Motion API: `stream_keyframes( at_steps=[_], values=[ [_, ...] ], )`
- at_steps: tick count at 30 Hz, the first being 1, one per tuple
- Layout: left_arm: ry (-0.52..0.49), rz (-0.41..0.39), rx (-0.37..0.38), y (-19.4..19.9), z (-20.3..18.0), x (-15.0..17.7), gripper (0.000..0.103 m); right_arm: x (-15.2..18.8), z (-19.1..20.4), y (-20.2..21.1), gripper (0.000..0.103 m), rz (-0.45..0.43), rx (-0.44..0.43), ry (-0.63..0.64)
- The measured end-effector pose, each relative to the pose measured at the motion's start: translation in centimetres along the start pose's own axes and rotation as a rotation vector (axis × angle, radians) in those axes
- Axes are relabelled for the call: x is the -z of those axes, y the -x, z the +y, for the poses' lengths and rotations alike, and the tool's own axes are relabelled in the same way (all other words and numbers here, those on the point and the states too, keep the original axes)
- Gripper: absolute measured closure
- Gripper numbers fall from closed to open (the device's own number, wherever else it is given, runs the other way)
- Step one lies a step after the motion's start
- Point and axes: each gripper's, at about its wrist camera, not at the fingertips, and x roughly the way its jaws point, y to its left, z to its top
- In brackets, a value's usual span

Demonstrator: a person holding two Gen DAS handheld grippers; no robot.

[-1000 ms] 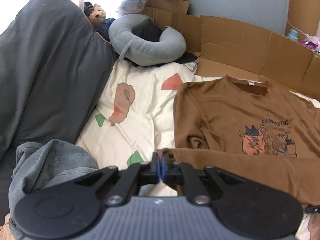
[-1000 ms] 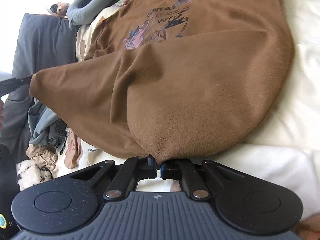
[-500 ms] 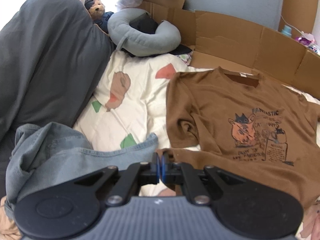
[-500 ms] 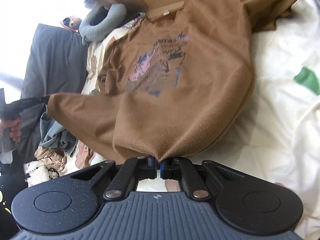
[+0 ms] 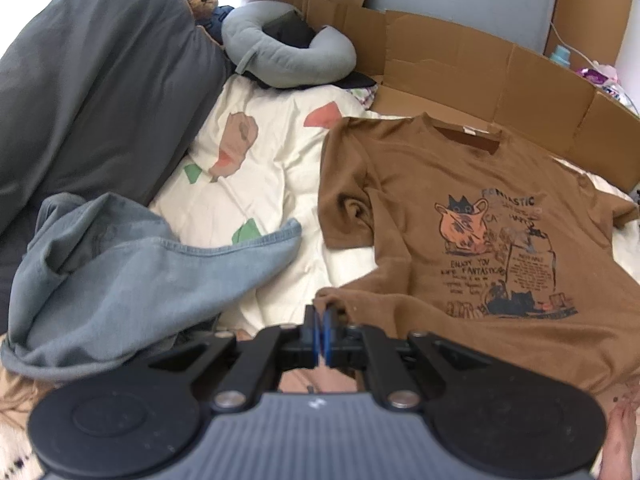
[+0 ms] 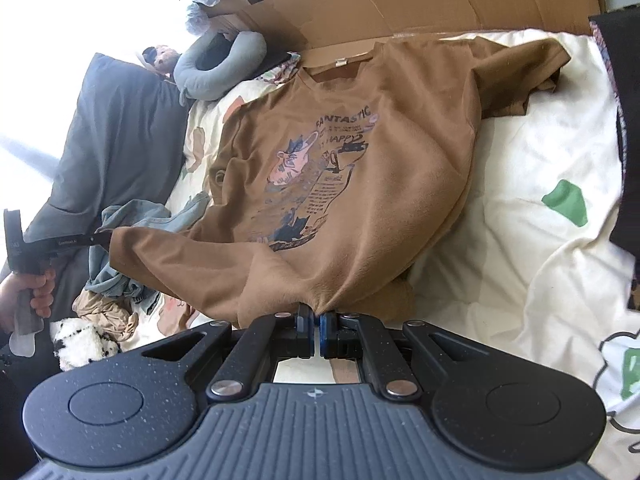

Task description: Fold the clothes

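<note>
Left gripper (image 5: 321, 334) and right gripper (image 6: 316, 330) each pinched a hem corner of the brown T-shirt (image 5: 460, 216), which lay print-up on the patterned bedsheet (image 5: 272, 168); no fold was yet made, and denim garment (image 5: 132, 272) waited.

Black hand-held gripper (image 5: 321, 322) with blue pads, silver screws, ribbed grey housing, round side discs.
</note>
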Motion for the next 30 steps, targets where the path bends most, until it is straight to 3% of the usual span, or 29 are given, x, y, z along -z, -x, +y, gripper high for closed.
stream_keyframes(
  at_steps=[12,18,20,23,25,27,30],
  values=[
    [0.015,-0.010,0.020,2.4,-1.0,1.9,0.101,-0.1,0.7,4.3,0.103,-0.007,0.038,0.016],
    [0.034,0.007,0.012,1.8,-0.9,2.6,0.101,2.1,-1.9,2.5,0.101,0.031,0.083,-0.068],
    [0.033,0.010,0.010,1.8,-0.7,2.8,0.101,3.0,-2.6,1.5,0.092,0.051,0.096,-0.095],
    [0.031,0.017,0.005,1.8,-0.4,2.9,0.101,4.5,-3.3,0.0,0.065,0.072,0.111,-0.104],
    [0.033,0.024,0.001,1.7,-0.3,3.1,0.101,5.1,-3.7,-1.0,0.061,0.090,0.106,-0.107],
    [0.035,0.032,-0.003,1.6,-0.2,3.3,0.101,5.7,-3.8,-1.9,0.052,0.104,0.109,-0.099],
    [0.040,0.048,-0.007,1.3,-0.1,3.9,0.101,6.2,-4.0,-3.3,0.048,0.117,0.112,-0.085]
  ],
)
